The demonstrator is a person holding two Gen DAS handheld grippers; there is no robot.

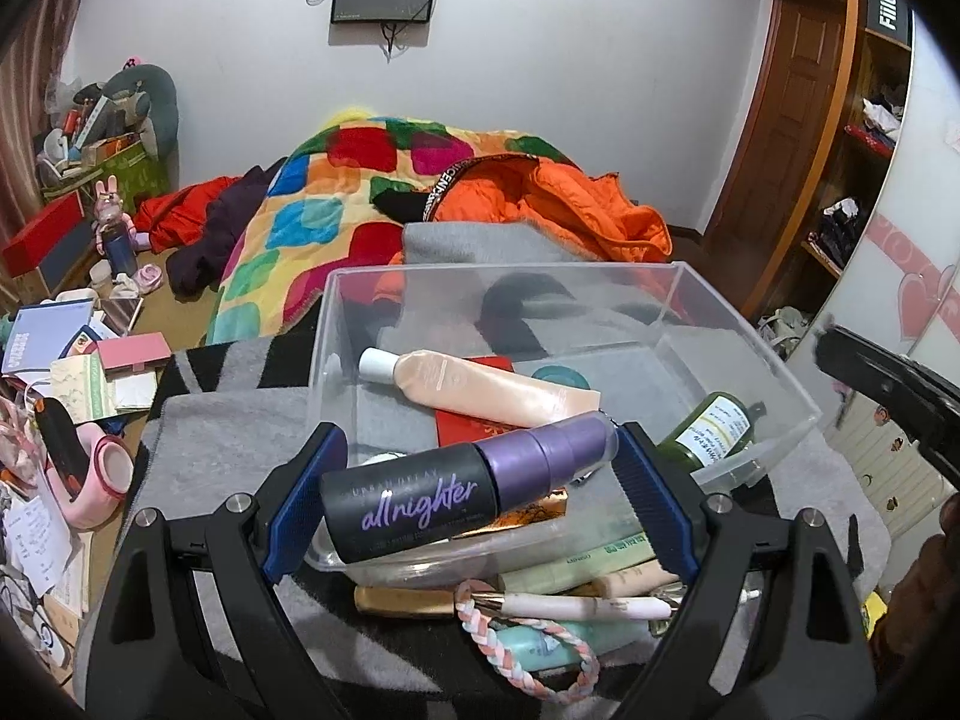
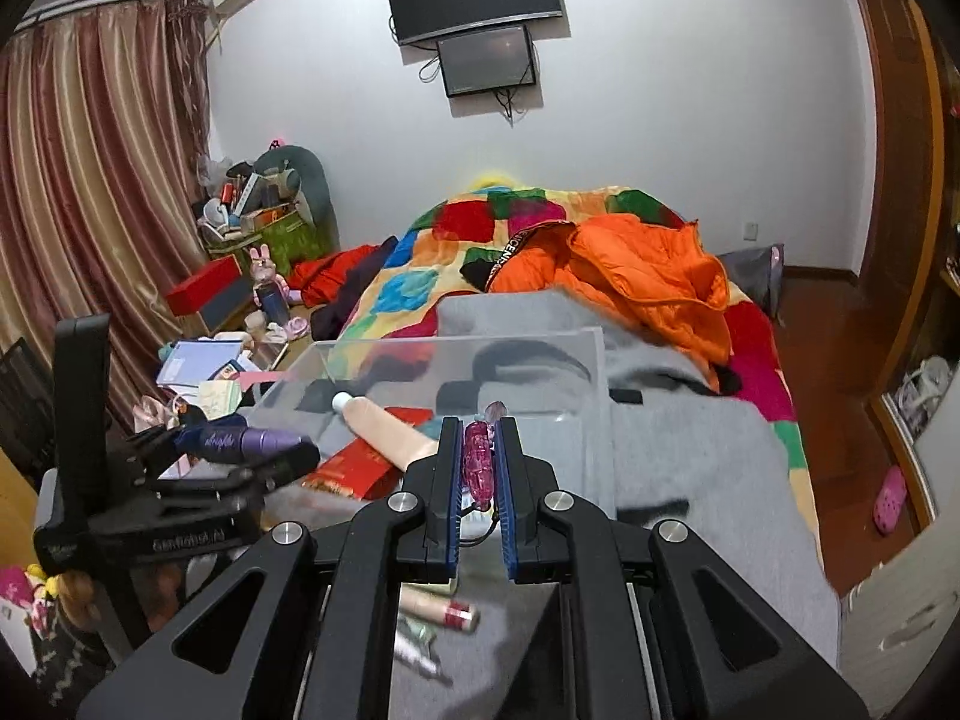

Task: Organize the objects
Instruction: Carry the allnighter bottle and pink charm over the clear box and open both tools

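Hovering over the clear bin (image 1: 708, 324) on the grey blanket (image 1: 228, 438), my left tool (image 1: 480, 492) held the black-and-purple spray bottle (image 1: 462, 480) lengthwise between widely spread pads; I judged that the round bottle could roll free and miss the rim at 6 o'clock. At 12 o'clock in the bin lay a peach tube (image 1: 480, 387). My right tool (image 2: 480, 462) was clenched on a slim pink beaded piece (image 2: 478, 456), slender enough to slip out.

Black-purple spray bottle (image 1: 462, 486) lying sideways over clear bin (image 1: 744, 324).
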